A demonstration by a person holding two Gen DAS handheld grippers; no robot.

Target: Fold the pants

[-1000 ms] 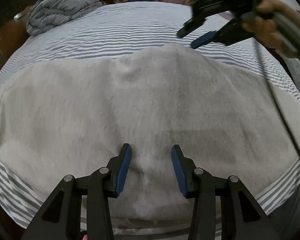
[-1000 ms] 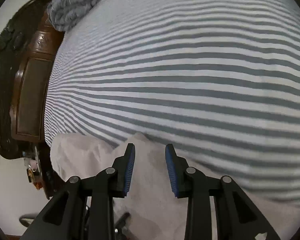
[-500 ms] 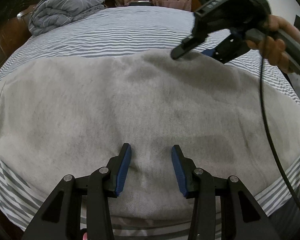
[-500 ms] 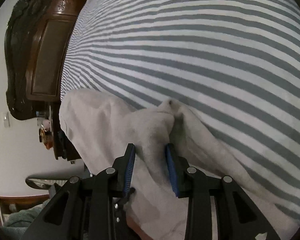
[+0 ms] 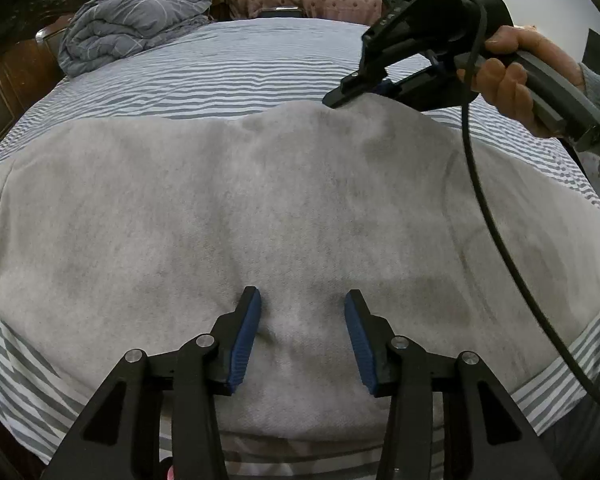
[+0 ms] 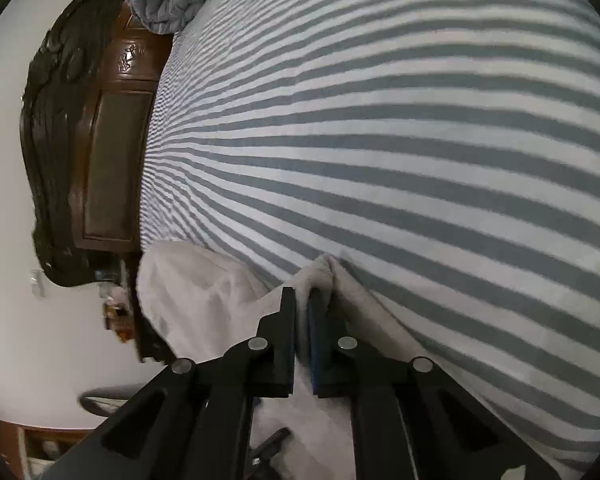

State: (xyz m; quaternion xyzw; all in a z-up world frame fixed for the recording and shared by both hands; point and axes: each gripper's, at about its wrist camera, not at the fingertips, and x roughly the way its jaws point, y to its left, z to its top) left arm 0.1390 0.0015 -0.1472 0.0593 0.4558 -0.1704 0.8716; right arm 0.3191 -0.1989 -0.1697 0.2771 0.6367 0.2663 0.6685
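Observation:
Light grey pants lie spread flat across the striped bed. My left gripper is open, its blue pads resting on the near part of the fabric with a small pucker between them. My right gripper is shut on a pinched fold of the pants' far edge, lifting it into a small peak. The right gripper also shows in the left wrist view, held by a hand at the far right edge of the pants.
The bed has a grey-and-white striped sheet. A bundled grey duvet lies at the far left corner. A dark carved wooden headboard runs along the left side. A black cable hangs from the right gripper over the pants.
My right gripper came down onto the far edge of the pants and closed on a fold of it. The left gripper has stayed open on the near fabric.

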